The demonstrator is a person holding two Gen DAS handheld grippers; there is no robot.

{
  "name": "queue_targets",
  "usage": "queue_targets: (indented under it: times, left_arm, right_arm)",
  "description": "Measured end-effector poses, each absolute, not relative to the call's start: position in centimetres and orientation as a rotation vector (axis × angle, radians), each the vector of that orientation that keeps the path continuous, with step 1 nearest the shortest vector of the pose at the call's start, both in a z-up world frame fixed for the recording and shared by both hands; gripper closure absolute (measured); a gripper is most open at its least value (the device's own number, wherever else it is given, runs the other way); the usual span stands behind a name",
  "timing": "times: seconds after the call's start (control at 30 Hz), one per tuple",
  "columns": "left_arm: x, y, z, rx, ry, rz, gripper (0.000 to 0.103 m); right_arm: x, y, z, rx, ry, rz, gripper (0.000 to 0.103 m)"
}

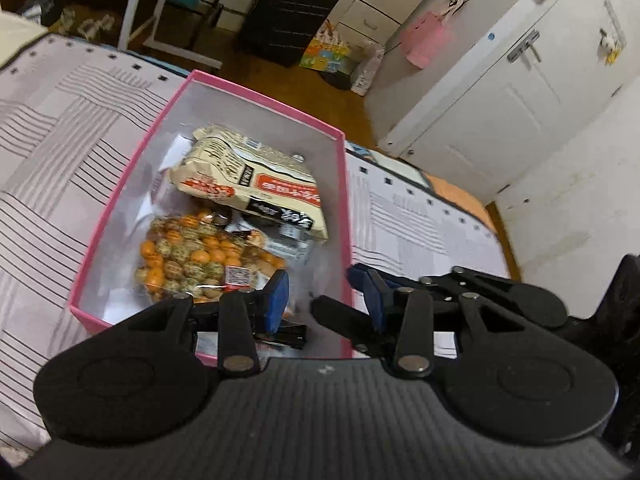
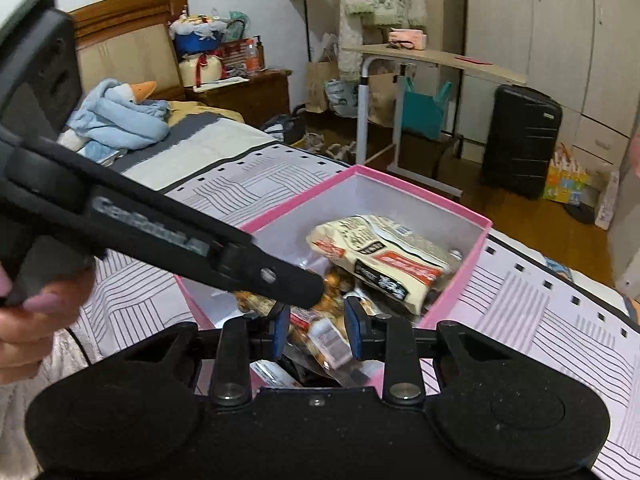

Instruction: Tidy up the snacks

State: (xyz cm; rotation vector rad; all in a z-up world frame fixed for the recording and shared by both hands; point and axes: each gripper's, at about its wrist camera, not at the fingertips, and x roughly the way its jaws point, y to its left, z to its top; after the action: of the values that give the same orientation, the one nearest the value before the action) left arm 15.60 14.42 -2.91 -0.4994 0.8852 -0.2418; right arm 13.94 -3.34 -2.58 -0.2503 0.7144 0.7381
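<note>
A pink box [image 1: 132,184] with a white inside sits on the striped bedspread; it also shows in the right wrist view [image 2: 460,292]. Inside lie a cream noodle packet [image 1: 248,184] [image 2: 384,260], a clear bag of orange and speckled round snacks [image 1: 192,260] [image 2: 320,332] and smaller packets under them. My left gripper [image 1: 326,300] is open and empty over the box's near right corner. My right gripper [image 2: 316,332] is open over the box's near end, with the snack bag below between its blue pads; no contact is visible. The left gripper's body [image 2: 160,236] crosses the right wrist view.
The striped bedspread [image 1: 48,152] surrounds the box. A black suitcase [image 1: 288,12], a white folding table [image 2: 432,60] and white cupboards [image 1: 520,92] stand beyond the bed. A blue blanket with a goose toy [image 2: 120,116] lies at the bed's head.
</note>
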Motion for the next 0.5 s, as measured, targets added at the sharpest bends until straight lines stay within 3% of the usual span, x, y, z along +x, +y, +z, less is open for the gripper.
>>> queue_targets:
  times: [0.5]
  left_arm:
    - [7.5,10.3,4.6,-0.224,0.702,-0.202,0.059]
  right_arm:
    - [6.1,-10.4,3.3,-0.189,0.596,0.545,0.058]
